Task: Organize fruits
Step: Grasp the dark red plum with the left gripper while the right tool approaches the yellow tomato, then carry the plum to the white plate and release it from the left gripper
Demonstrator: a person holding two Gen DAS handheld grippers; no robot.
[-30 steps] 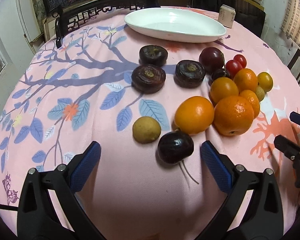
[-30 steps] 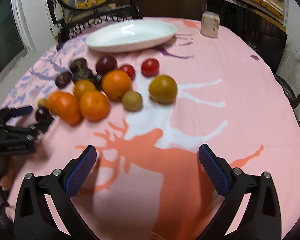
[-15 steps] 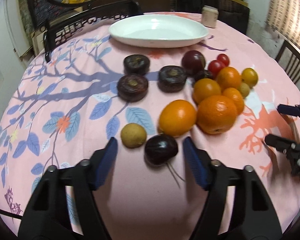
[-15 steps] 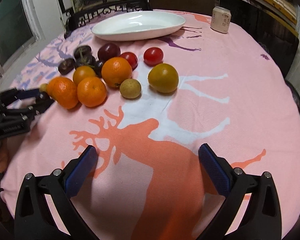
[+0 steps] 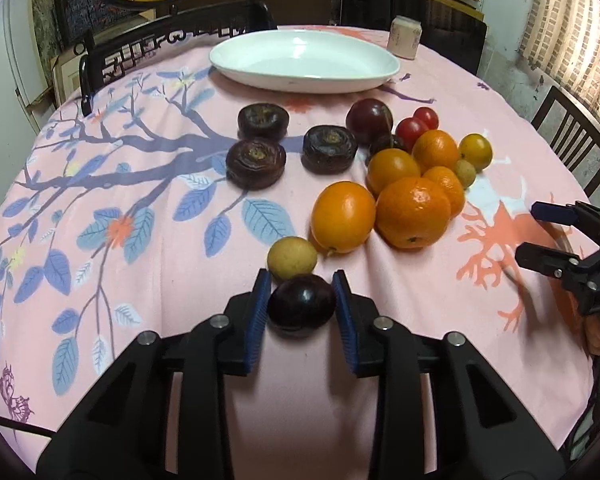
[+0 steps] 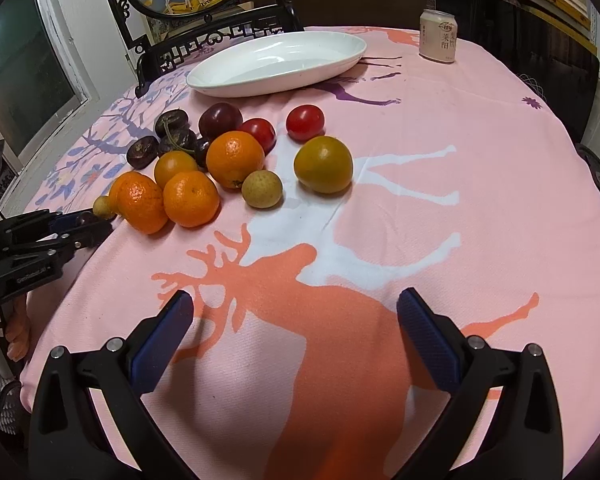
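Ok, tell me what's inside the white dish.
Nothing shows inside the dish: its white floor is bare in both views. The near rim hides a thin strip behind it. All the fruit lies on the cloth.

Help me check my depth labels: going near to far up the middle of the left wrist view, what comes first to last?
Dark purple round fruit → small tan round fruit → flat dark brown fruit → white oval dish.

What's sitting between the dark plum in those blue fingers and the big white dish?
In the left wrist view, between plum and dish: a small yellowish fruit, then dark flat fruits.
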